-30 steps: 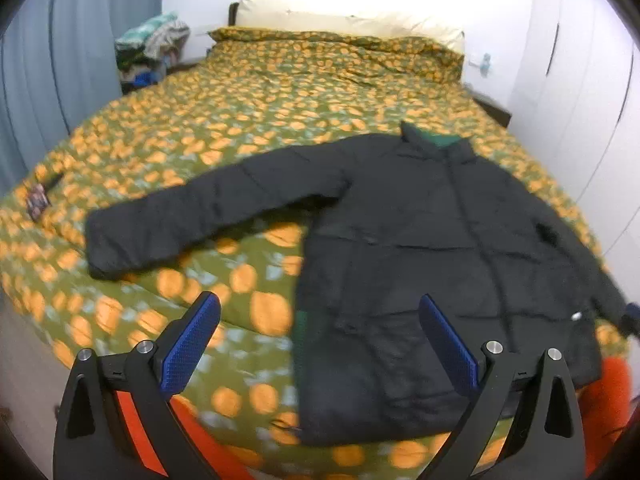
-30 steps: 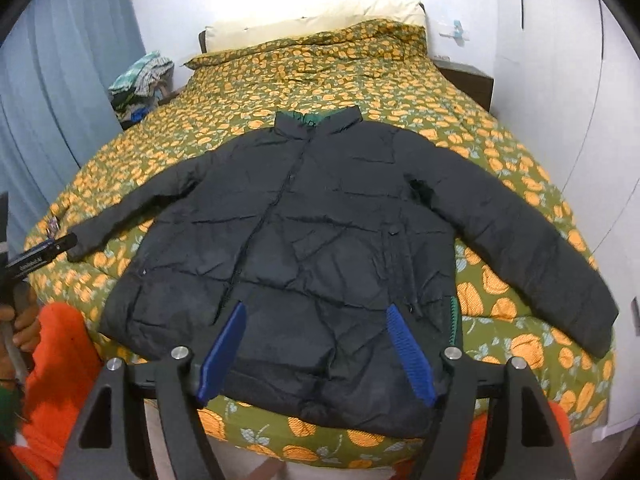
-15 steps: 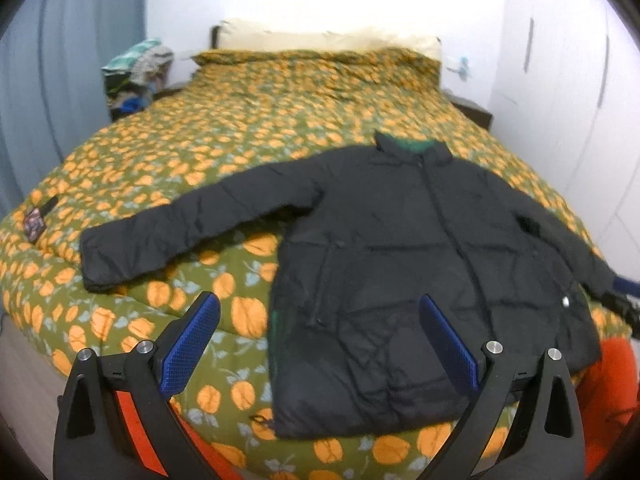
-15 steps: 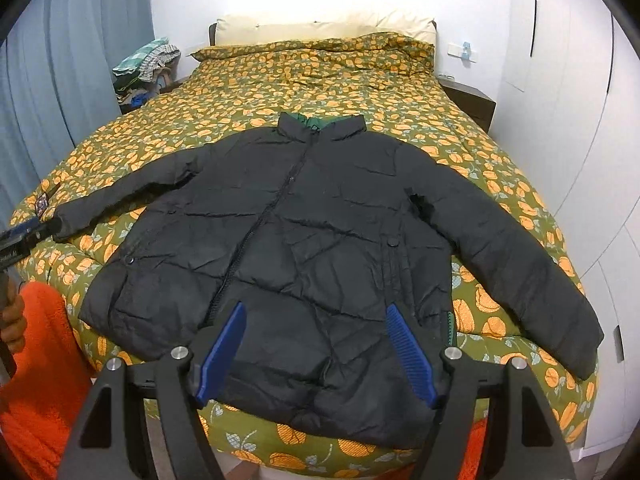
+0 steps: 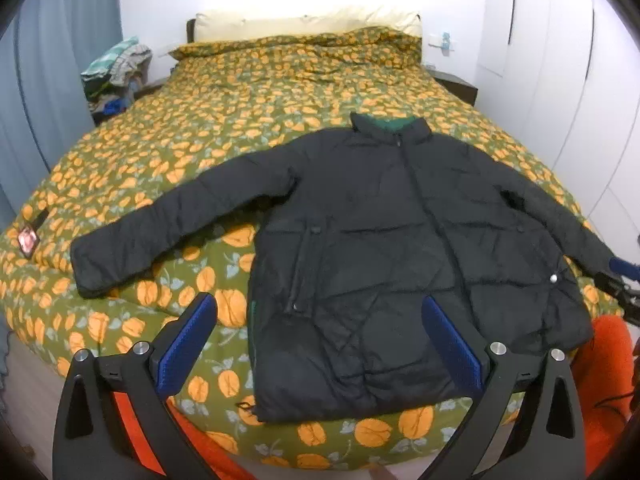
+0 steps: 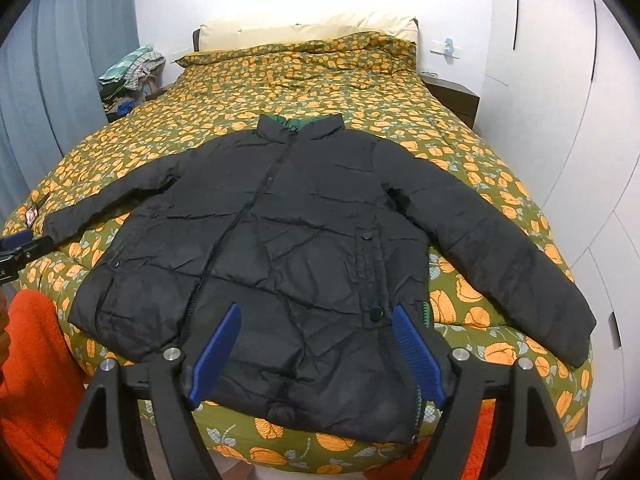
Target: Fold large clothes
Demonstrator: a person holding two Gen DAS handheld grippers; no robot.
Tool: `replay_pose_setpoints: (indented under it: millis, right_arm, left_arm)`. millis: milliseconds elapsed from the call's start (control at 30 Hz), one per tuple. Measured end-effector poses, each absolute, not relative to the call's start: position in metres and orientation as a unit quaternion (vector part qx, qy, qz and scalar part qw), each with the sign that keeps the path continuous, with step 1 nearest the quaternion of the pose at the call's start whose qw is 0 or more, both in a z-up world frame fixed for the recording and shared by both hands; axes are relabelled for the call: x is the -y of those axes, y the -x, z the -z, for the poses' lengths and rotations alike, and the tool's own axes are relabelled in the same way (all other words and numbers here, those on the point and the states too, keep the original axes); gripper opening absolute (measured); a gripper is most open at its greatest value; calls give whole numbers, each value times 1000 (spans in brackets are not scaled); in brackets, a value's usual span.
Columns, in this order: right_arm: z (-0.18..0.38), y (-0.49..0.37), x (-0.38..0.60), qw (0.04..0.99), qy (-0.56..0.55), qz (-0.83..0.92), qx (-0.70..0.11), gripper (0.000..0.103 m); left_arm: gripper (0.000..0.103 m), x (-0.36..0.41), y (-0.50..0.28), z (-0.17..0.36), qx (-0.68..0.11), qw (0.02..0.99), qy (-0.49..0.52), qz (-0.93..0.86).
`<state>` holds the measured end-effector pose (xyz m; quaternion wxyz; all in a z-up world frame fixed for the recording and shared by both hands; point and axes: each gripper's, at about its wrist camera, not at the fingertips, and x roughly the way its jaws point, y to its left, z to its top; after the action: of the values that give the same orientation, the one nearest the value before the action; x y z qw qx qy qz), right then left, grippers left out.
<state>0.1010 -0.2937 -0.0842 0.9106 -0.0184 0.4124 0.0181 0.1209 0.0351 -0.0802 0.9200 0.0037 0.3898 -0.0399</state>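
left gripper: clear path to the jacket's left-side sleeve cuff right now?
Probably yes. The left gripper is open and holds nothing, and the sleeve cuff lies flat on the bedspread with nothing over it.

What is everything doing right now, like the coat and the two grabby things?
black jacket: spread flat on the bed, front up, closed, both sleeves out, not folded.
left gripper: open, holding nothing.
right gripper: open, holding nothing, above the jacket's hem.
bed cover: spread over the bed, a bit rumpled.
clothes pile: heaped beside the bed, unfolded.
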Motion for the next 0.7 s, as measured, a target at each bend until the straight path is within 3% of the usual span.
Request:
replay_pose_setpoints:
  millis: [433,700]
  right_arm:
    - [36,-96,360,933,-9,44,-356,80]
    - [46,-92,431,920,-52,100,-374,80]
  left_arm:
    - [102,-43,-137,55,-369,929,1,9]
    - [102,-34,-146,65,-383,924,-13,-16]
